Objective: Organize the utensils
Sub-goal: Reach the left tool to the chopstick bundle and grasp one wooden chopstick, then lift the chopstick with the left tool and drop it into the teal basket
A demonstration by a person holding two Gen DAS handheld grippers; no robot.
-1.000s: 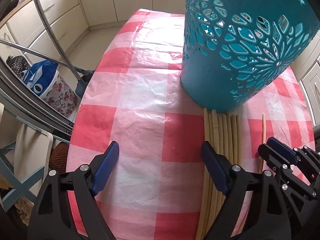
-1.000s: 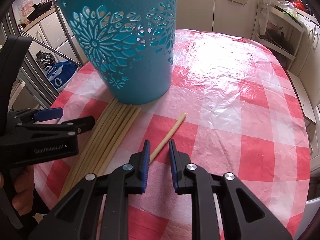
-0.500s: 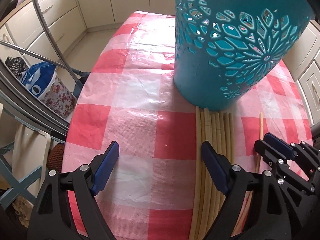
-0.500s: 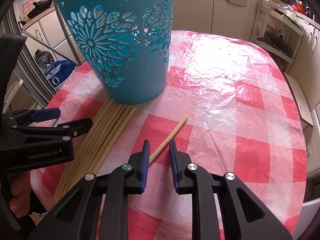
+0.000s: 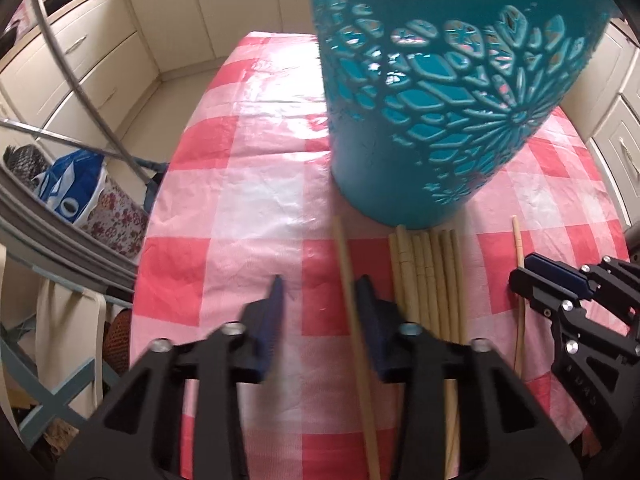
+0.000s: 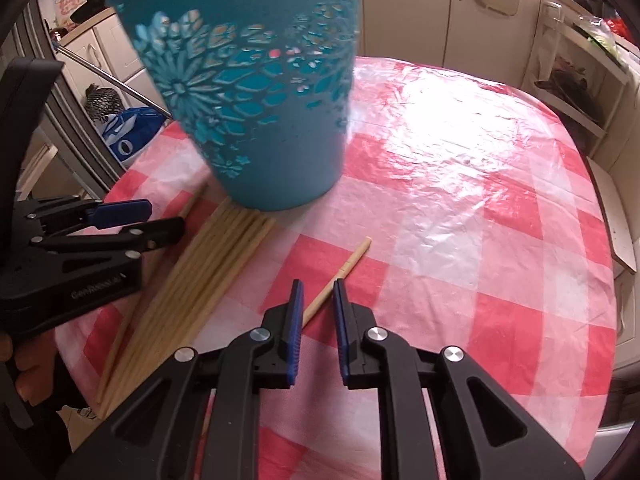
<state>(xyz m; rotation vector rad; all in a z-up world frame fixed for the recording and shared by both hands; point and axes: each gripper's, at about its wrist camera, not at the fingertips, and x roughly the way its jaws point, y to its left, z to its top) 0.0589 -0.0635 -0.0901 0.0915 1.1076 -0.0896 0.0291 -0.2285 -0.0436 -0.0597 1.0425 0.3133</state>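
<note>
Sitting on the checked tablecloth (image 6: 460, 184), the teal basket (image 5: 440, 92) is hiding its inside from both cameras. Your left view is showing one chopstick (image 5: 352, 300) between the half-spread fingers of your left gripper (image 5: 318, 296), touching the right one. The bundle (image 6: 212, 276) is lying beside it. Your right gripper (image 6: 318, 294) is hovering narrowly apart around the lone stick (image 6: 340, 276), not pinching.

Right gripper (image 6: 317, 300): bottom centre, blue pads apart around a lone chopstick (image 6: 340, 276)
Teal basket (image 6: 256, 92): upper left, upright on the checked tablecloth (image 6: 460, 184)
Chopstick bundle (image 6: 200, 288): lower left, reaching the basket's base
Left gripper (image 6: 152, 220): left edge, beside the bundle
</note>
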